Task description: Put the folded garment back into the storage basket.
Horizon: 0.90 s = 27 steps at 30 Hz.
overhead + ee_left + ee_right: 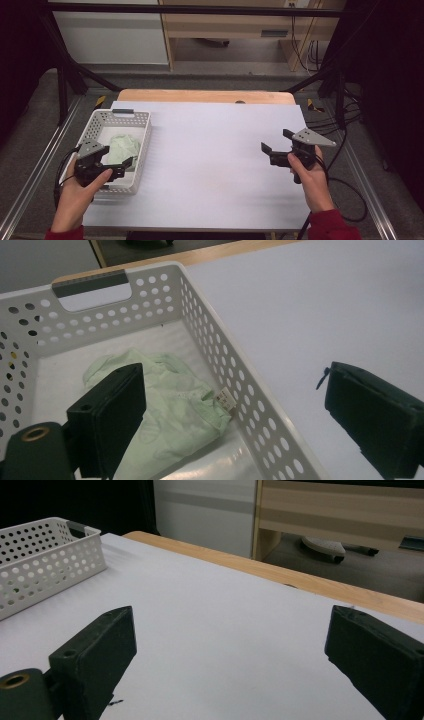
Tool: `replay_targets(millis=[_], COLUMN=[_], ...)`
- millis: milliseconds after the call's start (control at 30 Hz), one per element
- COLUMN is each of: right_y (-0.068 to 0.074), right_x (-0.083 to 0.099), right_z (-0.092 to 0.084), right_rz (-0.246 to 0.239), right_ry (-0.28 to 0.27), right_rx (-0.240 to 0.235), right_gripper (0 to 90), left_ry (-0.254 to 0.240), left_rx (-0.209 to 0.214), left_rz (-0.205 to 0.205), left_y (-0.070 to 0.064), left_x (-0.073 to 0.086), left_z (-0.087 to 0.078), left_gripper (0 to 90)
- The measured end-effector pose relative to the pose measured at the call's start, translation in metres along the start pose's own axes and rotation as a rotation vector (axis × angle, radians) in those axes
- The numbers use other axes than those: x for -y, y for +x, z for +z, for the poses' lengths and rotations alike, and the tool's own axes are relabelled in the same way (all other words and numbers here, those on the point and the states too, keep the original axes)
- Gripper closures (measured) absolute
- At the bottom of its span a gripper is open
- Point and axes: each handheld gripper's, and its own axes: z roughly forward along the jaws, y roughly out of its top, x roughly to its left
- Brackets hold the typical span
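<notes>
While the pale green crumpled cloth (pixel 170 405) lies inside the white perforated plastic basket (pixel 142 131), the left gripper (pixel 127 165) hovers over that basket's near end, jaws released and empty. Well right of the basket, the right gripper (pixel 276 142) waits likewise spread. Reaching seems underway; next, lowering onto the cloth.

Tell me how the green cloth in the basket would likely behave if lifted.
The green cloth lies crumpled and folded, so it probably hangs limp and drapes. It looks thin, likely light. Its loose folds may drag on the basket wall.
</notes>
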Motion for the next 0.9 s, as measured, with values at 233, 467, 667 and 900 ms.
replay_targets(millis=[233,467,667,900], right_y=[-0.003,-0.001,0.000,0.001], right_x=[0.012,0.025,0.039,0.053], right_z=[-0.004,-0.005,-0.006,-0.008], right_rz=[0.010,0.008,0.024,0.043], right_ry=[-0.016,0.002,0.014,0.010], right_rx=[0.011,0.011,0.007,0.010], right_gripper=[6.5,6.6,6.7,6.8], left_ry=[0.001,0.005,0.005,0.009], left_rx=[-0.005,-0.003,-0.003,-0.001], left_rz=[-0.007,-0.004,-0.006,-0.001], left_y=[0.003,0.002,0.003,0.002], left_x=[0.002,0.002,0.002,0.002], left_z=[-0.001,0.000,0.000,0.000], left_gripper=[9.5,9.5,9.5,9.5])
